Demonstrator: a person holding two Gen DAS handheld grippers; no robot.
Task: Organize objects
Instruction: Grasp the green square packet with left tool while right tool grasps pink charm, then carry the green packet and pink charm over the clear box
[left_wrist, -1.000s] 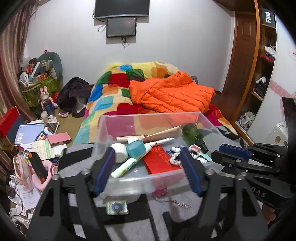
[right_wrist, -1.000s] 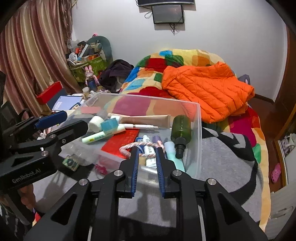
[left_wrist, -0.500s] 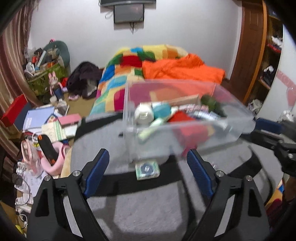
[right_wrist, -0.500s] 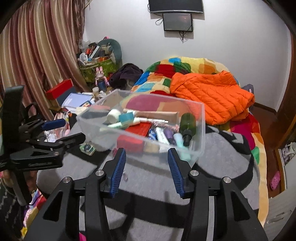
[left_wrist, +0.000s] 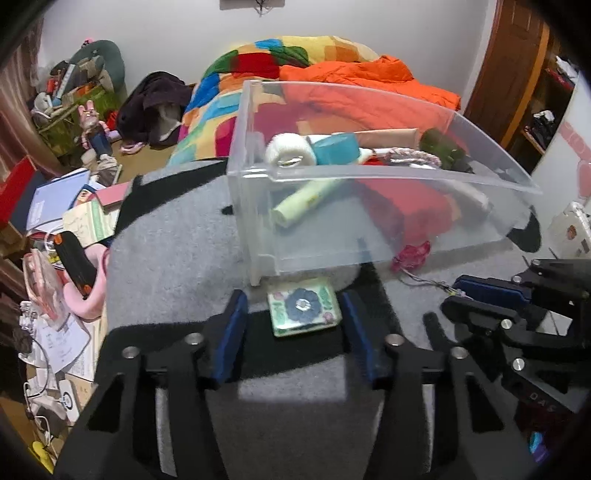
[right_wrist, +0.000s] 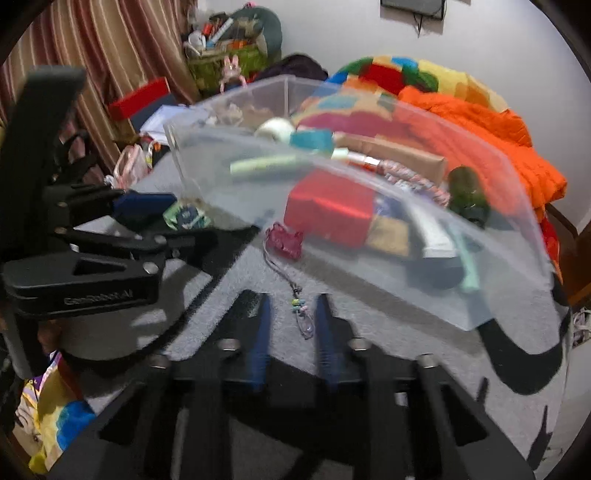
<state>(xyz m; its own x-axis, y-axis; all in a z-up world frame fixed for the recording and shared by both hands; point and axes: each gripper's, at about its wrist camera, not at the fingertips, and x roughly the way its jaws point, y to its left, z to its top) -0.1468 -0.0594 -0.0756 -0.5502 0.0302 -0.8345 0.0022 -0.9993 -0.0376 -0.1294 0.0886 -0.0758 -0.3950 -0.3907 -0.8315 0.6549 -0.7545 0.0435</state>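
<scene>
The clear plastic bin (left_wrist: 369, 206) sits on a grey and black blanket (left_wrist: 177, 251) and serves here as the landmark. Inside the bin lie a white roll (left_wrist: 290, 151), a teal cap (left_wrist: 338, 147), a pale green tube (left_wrist: 306, 203), a red box (left_wrist: 406, 210), a dark green bottle (left_wrist: 443, 149) and a pink braided cord (left_wrist: 410, 157).

Just in front of the bin, a small flower-patterned tile (left_wrist: 304, 306) lies flat on the blanket. The left claw (left_wrist: 291, 328) is open, with 1 finger on each side of this tile, not touching it.

Near the front wall of the bin, a pink charm (right_wrist: 286, 238) lies with its beaded string (right_wrist: 301, 310) running away from the bin. The right claw (right_wrist: 290, 328) is open around the end of this string, though the picture is blurred there.
</scene>
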